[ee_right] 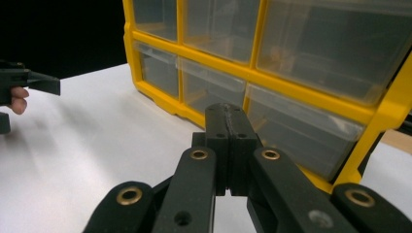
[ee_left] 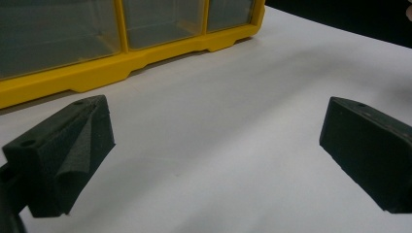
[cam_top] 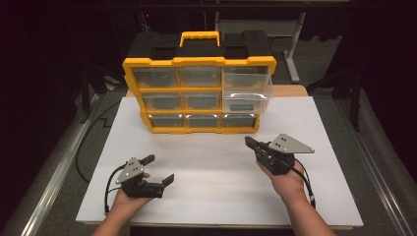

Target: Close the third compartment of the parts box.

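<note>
My right claw [cam_top: 251, 143] is riding with its jaws pressed fully together, nothing between them; in the right gripper view the two pads are meeting flat. It is hovering above the white surface [cam_top: 216, 167], pointing toward the lower right corner of the yellow organizer [cam_top: 199, 93], near it but not touching. My left claw [cam_top: 160, 169] is standing wide apart, empty, low over the surface and well short of the cabinet; in the left gripper view its fingers [ee_left: 68, 155] are framing bare white surface.

The organizer is sitting upright at the far edge of the surface, handle on top, nine clear drawers in three rows. One drawer, the top right drawer [cam_top: 247, 91], is standing pulled out, projecting forward of the frame and overhanging the row below. The other eight are lying flush.

Judgement: that protruding drawer is the work in hand. I cannot tell whether anything lies inside it. If it is to be shut, pushing it home with the closed right claw is what is remaining; if it is to be loaded or emptied, nothing is yet in either claw.
</note>
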Motion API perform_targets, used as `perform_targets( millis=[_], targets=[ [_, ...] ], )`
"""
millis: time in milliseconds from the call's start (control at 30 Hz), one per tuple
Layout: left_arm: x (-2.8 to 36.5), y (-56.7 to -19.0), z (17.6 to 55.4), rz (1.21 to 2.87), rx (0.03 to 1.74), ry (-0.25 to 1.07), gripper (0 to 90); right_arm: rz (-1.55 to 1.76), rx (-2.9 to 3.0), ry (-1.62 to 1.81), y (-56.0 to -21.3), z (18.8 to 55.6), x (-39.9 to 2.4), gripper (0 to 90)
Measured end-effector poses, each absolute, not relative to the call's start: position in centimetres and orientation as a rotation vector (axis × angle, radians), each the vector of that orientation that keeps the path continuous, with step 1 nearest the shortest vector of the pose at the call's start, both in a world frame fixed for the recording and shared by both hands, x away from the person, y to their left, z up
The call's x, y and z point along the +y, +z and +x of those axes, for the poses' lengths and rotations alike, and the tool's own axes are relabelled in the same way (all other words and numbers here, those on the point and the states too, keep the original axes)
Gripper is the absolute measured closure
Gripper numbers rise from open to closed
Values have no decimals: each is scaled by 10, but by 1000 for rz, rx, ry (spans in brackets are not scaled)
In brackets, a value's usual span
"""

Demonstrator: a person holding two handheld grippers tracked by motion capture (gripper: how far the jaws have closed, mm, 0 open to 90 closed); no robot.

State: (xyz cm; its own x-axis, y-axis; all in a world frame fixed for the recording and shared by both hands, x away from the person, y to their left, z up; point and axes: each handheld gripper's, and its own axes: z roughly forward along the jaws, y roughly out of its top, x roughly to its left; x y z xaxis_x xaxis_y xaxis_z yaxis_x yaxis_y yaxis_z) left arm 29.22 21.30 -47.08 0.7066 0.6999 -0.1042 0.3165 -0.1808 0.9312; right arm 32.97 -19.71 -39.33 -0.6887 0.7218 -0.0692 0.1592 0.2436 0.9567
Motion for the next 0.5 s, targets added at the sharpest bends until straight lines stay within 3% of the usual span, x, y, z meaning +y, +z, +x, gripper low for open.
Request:
perform_targets(
  millis=[500],
  targets=[
    [213,-471,292,1777,797,415,5,748,1974,1472,-369,335,-190,900]
  ],
)
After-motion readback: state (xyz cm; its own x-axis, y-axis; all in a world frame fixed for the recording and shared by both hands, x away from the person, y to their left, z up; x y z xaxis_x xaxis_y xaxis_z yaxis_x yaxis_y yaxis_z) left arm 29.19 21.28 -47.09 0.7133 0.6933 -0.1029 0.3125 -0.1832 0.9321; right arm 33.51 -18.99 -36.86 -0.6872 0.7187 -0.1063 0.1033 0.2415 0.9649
